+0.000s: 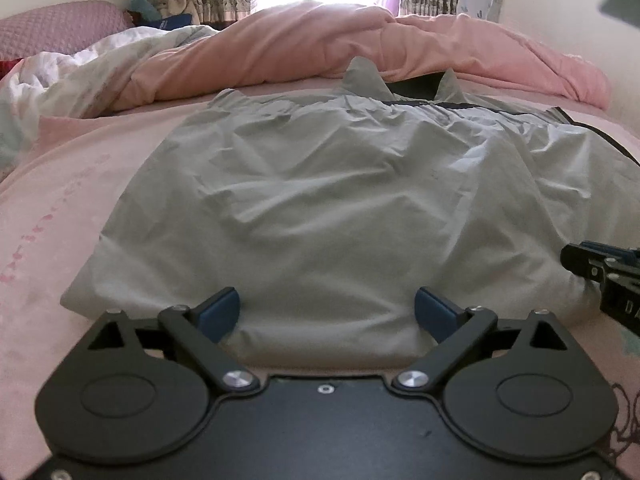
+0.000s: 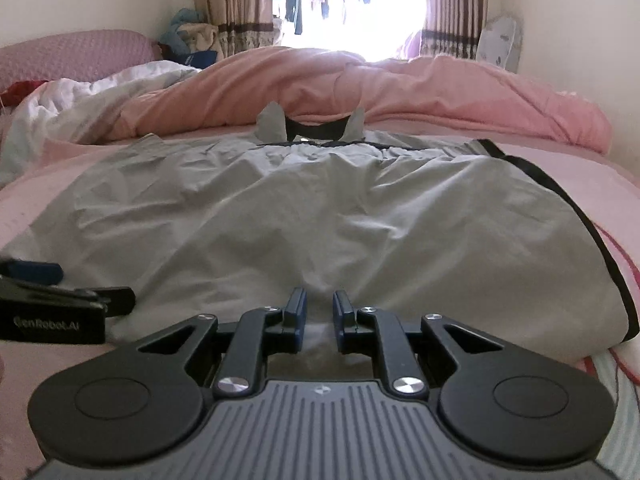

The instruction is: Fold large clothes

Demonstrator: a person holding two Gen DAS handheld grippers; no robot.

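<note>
A large grey garment (image 1: 320, 200) is spread across the pink bed (image 1: 60, 208), filling the middle of both views, with its dark-trimmed collar at the upper centre and a black-edged side running down the right of the frame. Behind it a pink duvet (image 1: 440, 48) is bunched along the top.

The left gripper (image 1: 327, 312) is seen at the garment's near hem, its blue fingers (image 1: 220, 312) spread wide with the cloth lying between them but not pinched; nothing is held. The right gripper (image 2: 320, 316) is set at the hem further along, its fingers (image 2: 297, 312) drawn nearly together with only a narrow gap; a ridge of grey cloth appears to rise between them, but whether it is actually clamped cannot be told.

Several risks can be judged from this. If only the top layer is caught, the layers may be separated when the hem is lifted and the fold spoiled. With one side perhaps gripped and the other free, the hem could be dragged unevenly and a skewed fold produced. The thin, wrinkled fabric may slip from a shallow pinch. The bed sheet beneath could also be nipped together with the cloth, since the hem lies flat against it. Existing creases may be pressed in if left unsmoothed.
</note>
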